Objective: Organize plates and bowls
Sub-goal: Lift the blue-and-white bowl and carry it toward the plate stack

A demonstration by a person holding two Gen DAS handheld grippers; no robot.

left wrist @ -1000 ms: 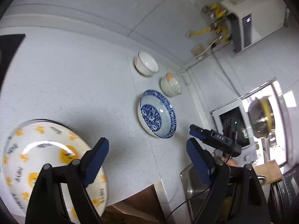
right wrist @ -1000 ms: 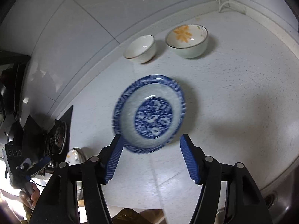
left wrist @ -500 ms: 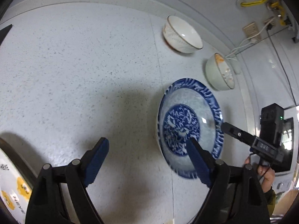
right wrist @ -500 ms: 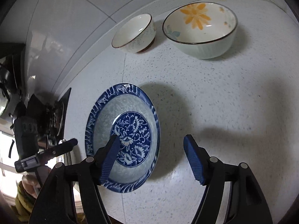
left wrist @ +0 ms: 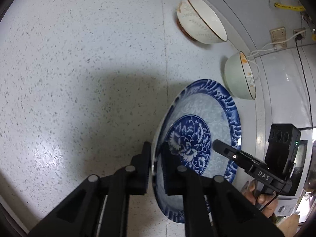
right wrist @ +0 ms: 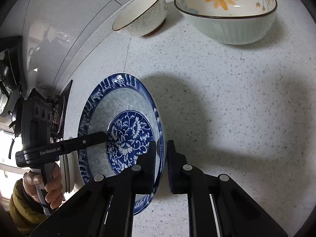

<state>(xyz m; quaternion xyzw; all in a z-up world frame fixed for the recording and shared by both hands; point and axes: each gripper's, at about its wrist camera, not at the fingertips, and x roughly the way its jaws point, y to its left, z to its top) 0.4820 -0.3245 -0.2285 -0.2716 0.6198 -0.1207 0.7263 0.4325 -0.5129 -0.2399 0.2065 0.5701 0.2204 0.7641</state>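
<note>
On the speckled pale worktop [left wrist: 79, 59], the blue-and-white plate [left wrist: 199, 118] is sitting near its front edge, and both grippers are pinching it from opposite sides. The left gripper [left wrist: 157, 158] is closing nearly all the way over the plate's left rim, one finger outside the wall and one reaching inside; the right gripper [right wrist: 161, 158] is doing likewise on the opposite rim, its jaws narrowed to the thickness of the wall. Whether the pads are pressing firmly yet is hard to tell, though they are looking shut on the rim. A two-sided hold is probably being taken because the plate is wide, shallow and glazed: a single pinch on a slick, sloping lip would be letting it swing or slip. The plate is glossy ceramic with a wave-patterned blue border, a pale embossed band and a dense floral centre. Further back, by the tiled wall, a small white bowl [right wrist: 142, 13] with a thin brown rim line and a reddish foot is standing beside a larger pale-green ribbed bowl [right wrist: 227, 13] painted inside with an orange flower; the two are close together but not touching, and both are standing apart from the plate, likely waiting to be sorted once the plate is moved.
</note>
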